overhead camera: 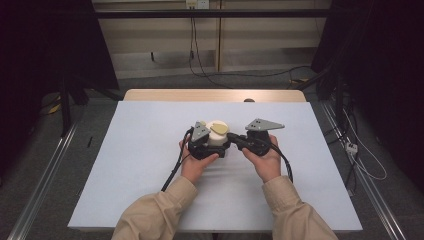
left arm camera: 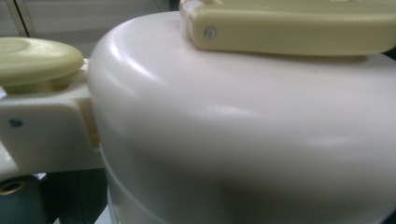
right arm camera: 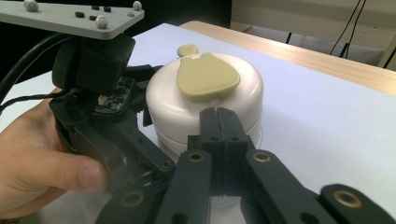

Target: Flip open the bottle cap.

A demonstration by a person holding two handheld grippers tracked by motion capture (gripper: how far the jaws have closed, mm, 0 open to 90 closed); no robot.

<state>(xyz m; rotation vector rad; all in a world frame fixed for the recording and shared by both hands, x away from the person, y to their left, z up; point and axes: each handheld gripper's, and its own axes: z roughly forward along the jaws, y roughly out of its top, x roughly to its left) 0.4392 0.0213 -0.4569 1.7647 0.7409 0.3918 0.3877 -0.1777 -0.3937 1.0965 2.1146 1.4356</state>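
A cream-white container [overhead camera: 216,136] is showing a pale yellow-green lid tab [right arm camera: 204,77], sitting on a plain white table cover [overhead camera: 140,165].

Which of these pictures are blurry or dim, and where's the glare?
High view: dim, dark at both sides, white table cover brightest. Left gripper view: cream container too close, soft, with pale glare streaks. Right gripper view: the container's lid tab sharp, right claw and hand in the foreground blurred.

Overhead light is falling evenly on the table [overhead camera: 150,165]; surroundings are lying dark. Left gripper view is showing the cream container [left arm camera: 243,140] blurred, with soft glare.
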